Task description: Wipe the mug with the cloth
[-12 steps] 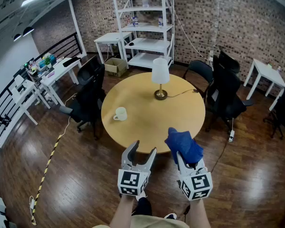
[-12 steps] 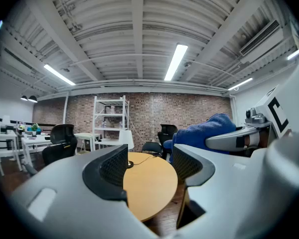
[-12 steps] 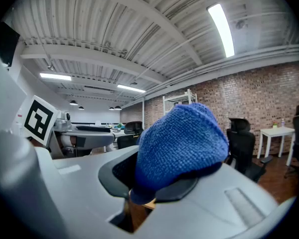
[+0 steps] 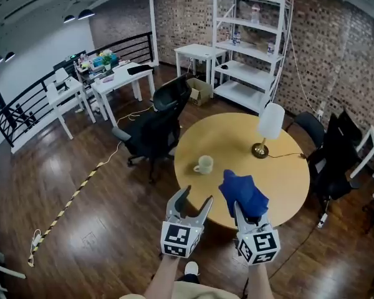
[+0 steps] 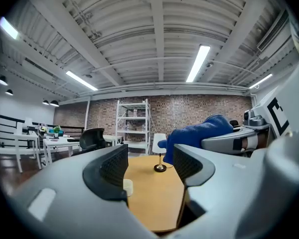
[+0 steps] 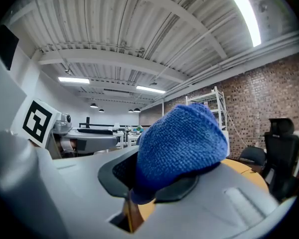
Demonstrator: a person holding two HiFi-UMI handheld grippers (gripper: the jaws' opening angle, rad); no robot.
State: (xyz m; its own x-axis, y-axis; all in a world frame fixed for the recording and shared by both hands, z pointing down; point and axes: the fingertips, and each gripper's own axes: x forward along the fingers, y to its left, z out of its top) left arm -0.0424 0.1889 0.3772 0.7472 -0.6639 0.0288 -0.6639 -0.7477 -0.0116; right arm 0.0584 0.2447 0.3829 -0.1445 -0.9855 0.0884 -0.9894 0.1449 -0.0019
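A cream mug [image 4: 204, 164] stands on the round yellow table [image 4: 280, 179], near its left edge. My left gripper [image 4: 194, 199] hovers level at the table's near rim, just short of the mug, jaws wide open and empty. In the left gripper view the mug [image 5: 127, 186] shows low between the open fingers [image 5: 112, 166]. My right gripper [image 4: 246, 215] is shut on a blue cloth [image 4: 243, 193], which bunches over its jaws above the table's near edge. In the right gripper view the cloth [image 6: 182, 143] fills the middle and hides the fingertips.
A white-shaded lamp [image 4: 269, 126] with a cord stands on the table's far side. Black office chairs [image 4: 156, 126] crowd the table's left, and another [image 4: 333, 161] its right. White shelving [image 4: 252, 48] and white desks [image 4: 115, 80] line the back. Yellow-black tape [image 4: 68, 204] crosses the wooden floor.
The view has swung left, so the table sits further right. The mug now lies closer ahead of my left gripper. Both grippers keep their pose, cloth still held.
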